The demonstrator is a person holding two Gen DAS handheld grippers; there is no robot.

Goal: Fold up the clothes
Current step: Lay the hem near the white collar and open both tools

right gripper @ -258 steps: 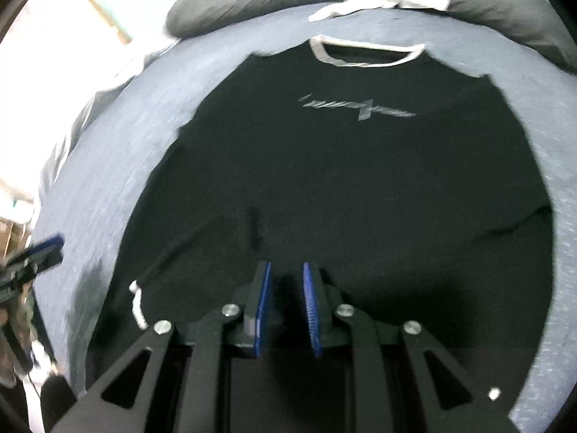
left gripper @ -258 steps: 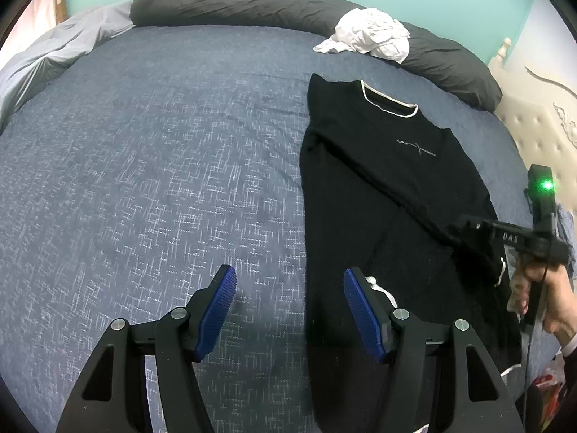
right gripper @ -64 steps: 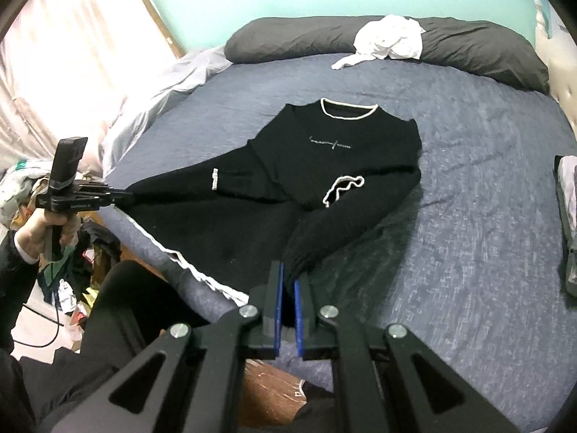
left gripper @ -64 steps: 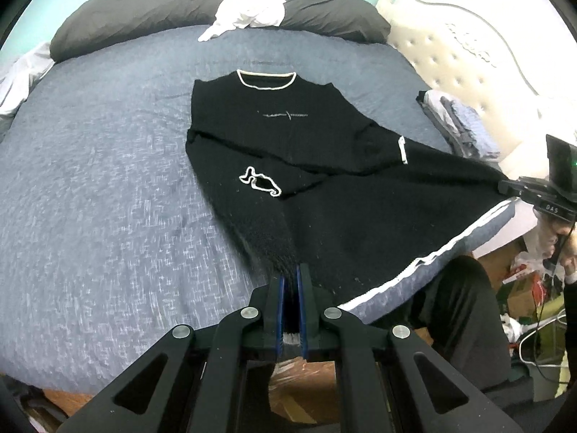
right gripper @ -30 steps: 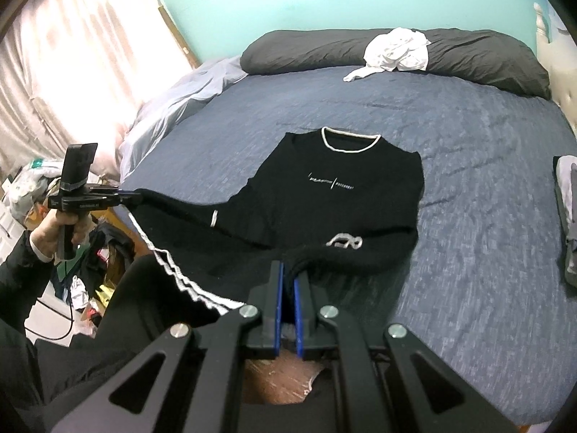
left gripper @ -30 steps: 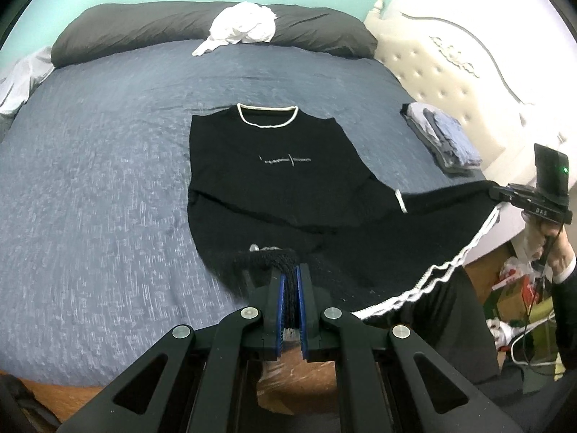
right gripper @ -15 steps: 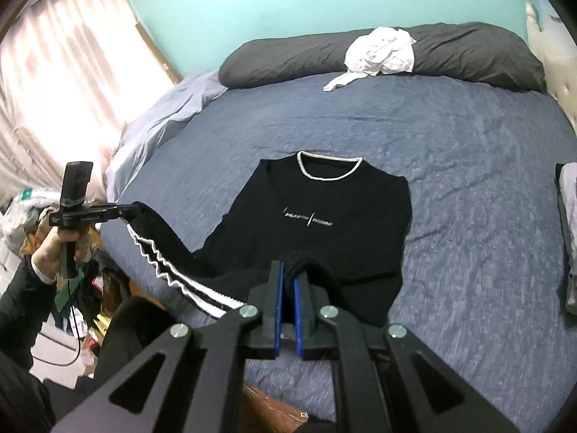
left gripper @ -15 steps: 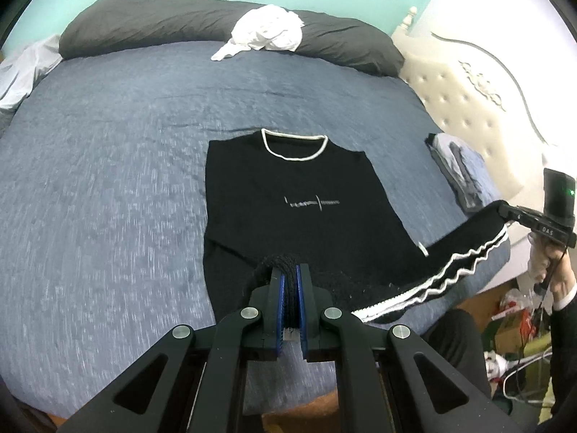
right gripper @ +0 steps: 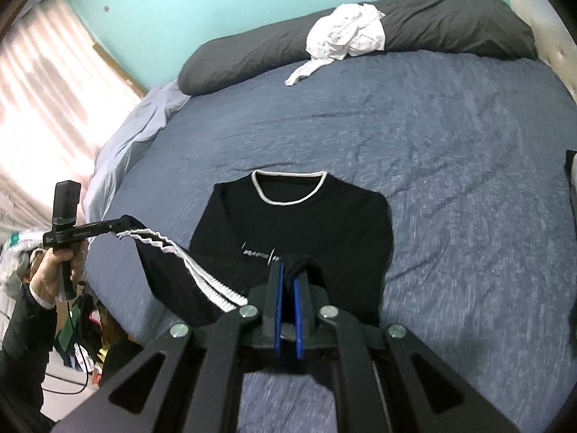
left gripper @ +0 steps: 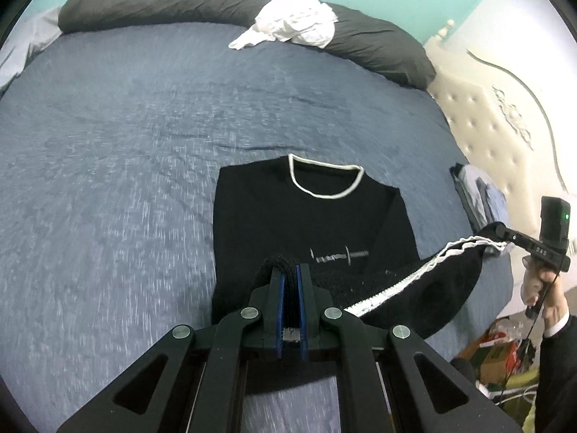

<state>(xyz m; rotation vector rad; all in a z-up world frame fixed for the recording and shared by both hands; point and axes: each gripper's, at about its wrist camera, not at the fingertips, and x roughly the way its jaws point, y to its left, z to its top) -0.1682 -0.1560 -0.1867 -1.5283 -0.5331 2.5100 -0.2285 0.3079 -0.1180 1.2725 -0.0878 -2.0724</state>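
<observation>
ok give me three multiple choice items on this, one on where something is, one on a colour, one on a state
1. Where does the crumpled white garment lie?
A. on the dark grey bolster at the far side of the bed
B. on the floor
C. on the folded stack by the headboard

2. What colour is the trim on the neckline of the black sweater?
A. red
B. white
C. yellow

3. How are the jaws of the left gripper and the right gripper?
A. both wide open
B. only one holds cloth
C. both shut on the sweater's hem

Answers: 1 A, it sits on the bolster in both views. 2 B, a white band rings the collar. 3 C, black knit is pinched between both pairs of blue pads and the white-edged hem hangs between them.
</observation>
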